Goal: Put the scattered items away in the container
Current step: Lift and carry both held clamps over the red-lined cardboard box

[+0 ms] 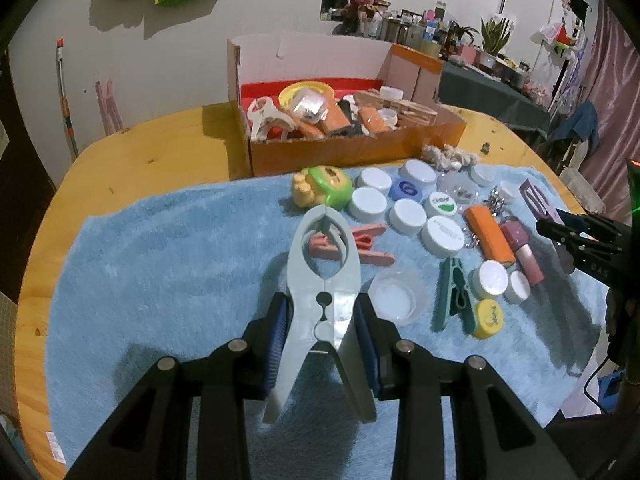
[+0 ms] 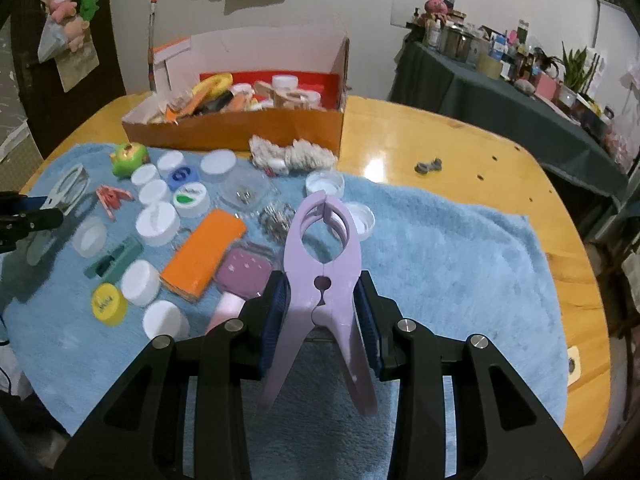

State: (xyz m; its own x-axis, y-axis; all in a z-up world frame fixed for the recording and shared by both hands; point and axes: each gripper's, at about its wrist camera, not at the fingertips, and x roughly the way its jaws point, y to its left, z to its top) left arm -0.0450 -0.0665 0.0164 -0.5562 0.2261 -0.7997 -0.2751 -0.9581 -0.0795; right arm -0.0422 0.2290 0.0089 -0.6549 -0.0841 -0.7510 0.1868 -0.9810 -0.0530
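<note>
My left gripper (image 1: 322, 320) is shut on a large pale grey clamp peg (image 1: 296, 268), its pads pressing the peg at the hinge, the peg's nose pointing away over the blue towel (image 1: 160, 264). My right gripper (image 2: 322, 308) is shut the same way on a lilac clamp peg (image 2: 294, 256). The orange cardboard box (image 1: 352, 152) (image 2: 240, 128) stands behind the towel and holds several items. Each gripper shows at the edge of the other's view: the right gripper (image 1: 560, 232) and the left gripper (image 2: 40, 216).
Scattered on the towel lie white caps (image 1: 368, 202), a blue cap (image 1: 408, 190), a green toy (image 1: 324, 188), a pink peg (image 1: 368, 246), a green peg (image 1: 452, 292), an orange pad (image 1: 490, 238), a yellow cap (image 1: 488, 318) and a clear lid (image 1: 396, 296). Bare wooden table (image 2: 460, 148) lies beside the box.
</note>
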